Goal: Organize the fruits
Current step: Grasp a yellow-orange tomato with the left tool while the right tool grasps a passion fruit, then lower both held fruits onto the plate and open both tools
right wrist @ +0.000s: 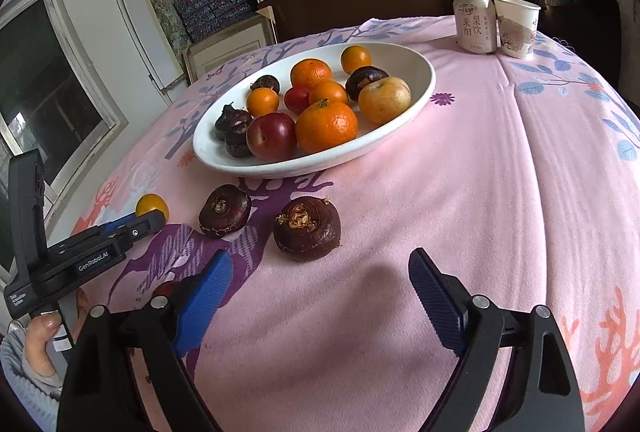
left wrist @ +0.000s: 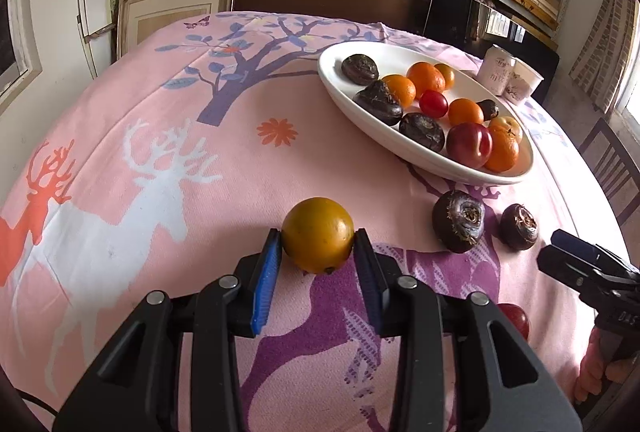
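My left gripper (left wrist: 317, 244) is shut on a yellow-orange round fruit (left wrist: 318, 234) resting on the pink tablecloth; it also shows in the right wrist view (right wrist: 151, 207). A white oval plate (left wrist: 340, 88) (right wrist: 420, 88) holds several oranges, dark water chestnuts, plums and a cherry tomato. Two loose water chestnuts (left wrist: 458, 226) (left wrist: 519, 226) lie on the cloth near the plate, also in the right wrist view (right wrist: 307, 233) (right wrist: 225, 210). A red fruit (left wrist: 516, 318) lies partly hidden behind my left gripper. My right gripper (right wrist: 320, 282) is open and empty, just short of the nearer chestnut.
A drink can (right wrist: 475, 22) and a paper cup (right wrist: 516, 25) stand at the table's far edge. Shelves of boxes fill the back wall. A wooden chair (left wrist: 612, 160) stands by the table's right side.
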